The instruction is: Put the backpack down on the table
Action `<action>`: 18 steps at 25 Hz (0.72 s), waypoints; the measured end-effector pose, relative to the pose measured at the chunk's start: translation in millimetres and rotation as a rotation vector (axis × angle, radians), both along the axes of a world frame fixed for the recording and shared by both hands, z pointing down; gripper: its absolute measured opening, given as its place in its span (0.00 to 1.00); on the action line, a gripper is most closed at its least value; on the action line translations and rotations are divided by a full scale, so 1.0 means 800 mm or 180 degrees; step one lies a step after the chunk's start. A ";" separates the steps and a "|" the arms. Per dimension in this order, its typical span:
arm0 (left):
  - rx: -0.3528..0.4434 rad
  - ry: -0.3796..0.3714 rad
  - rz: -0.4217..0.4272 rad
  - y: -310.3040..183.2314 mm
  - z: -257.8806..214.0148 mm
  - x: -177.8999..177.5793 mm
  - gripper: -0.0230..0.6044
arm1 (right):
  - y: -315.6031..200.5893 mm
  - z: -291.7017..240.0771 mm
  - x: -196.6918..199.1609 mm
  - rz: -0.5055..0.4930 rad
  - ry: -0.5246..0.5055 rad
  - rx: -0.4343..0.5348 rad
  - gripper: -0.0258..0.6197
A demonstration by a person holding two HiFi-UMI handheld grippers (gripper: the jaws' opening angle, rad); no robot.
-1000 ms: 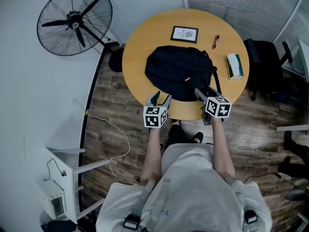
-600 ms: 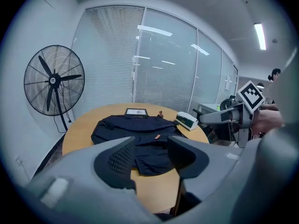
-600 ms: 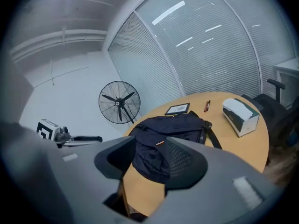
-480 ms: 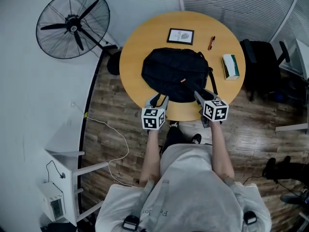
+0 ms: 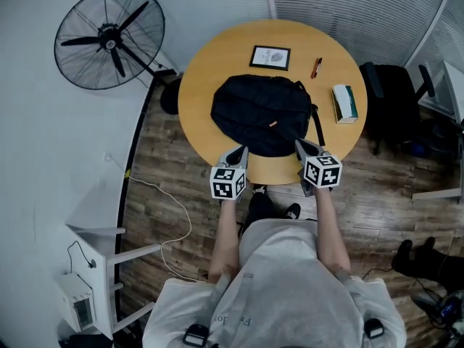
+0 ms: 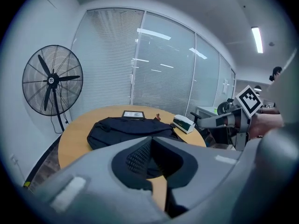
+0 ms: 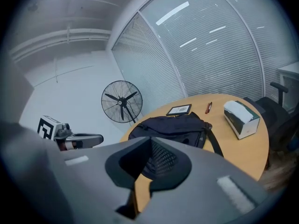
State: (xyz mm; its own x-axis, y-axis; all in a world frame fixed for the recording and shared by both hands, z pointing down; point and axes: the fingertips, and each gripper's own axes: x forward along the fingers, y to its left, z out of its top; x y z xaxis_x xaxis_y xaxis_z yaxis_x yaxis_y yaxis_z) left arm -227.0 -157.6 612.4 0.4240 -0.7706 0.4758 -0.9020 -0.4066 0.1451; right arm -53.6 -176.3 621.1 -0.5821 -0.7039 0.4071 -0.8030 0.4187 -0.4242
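Note:
A black backpack (image 5: 264, 114) lies flat on the round wooden table (image 5: 206, 71), its straps trailing to the right. My left gripper (image 5: 238, 153) hovers at the table's near edge, just short of the backpack's near left side. Its jaws are shut with nothing between them. My right gripper (image 5: 303, 148) hangs at the near right side by the straps, also shut and empty. The left gripper view shows the backpack (image 6: 126, 127) beyond the closed jaws (image 6: 151, 140). The right gripper view shows the backpack (image 7: 173, 125) just past its closed jaws (image 7: 150, 141).
On the table's far side lie a framed picture (image 5: 270, 56), a red pen (image 5: 316, 67) and a tissue box (image 5: 344, 101). A standing fan (image 5: 112, 35) is at the left, a dark chair (image 5: 391, 100) at the right. A white shelf (image 5: 94, 267) and cable are on the floor.
Both grippers' jaws have closed from wide open to shut, with nothing in them. Both hands have stayed at the table's near edge.

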 end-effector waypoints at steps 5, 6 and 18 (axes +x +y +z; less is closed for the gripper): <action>-0.0036 0.0000 0.0010 -0.004 0.001 -0.002 0.04 | 0.000 -0.002 -0.007 -0.0107 0.0021 0.0002 0.04; -0.0043 -0.0001 0.0013 -0.004 0.001 -0.001 0.04 | 0.000 -0.003 -0.007 -0.0114 0.0031 0.0006 0.04; -0.0141 0.0104 0.0178 -0.006 0.002 0.016 0.04 | -0.006 0.004 0.002 -0.0110 0.0045 -0.0046 0.04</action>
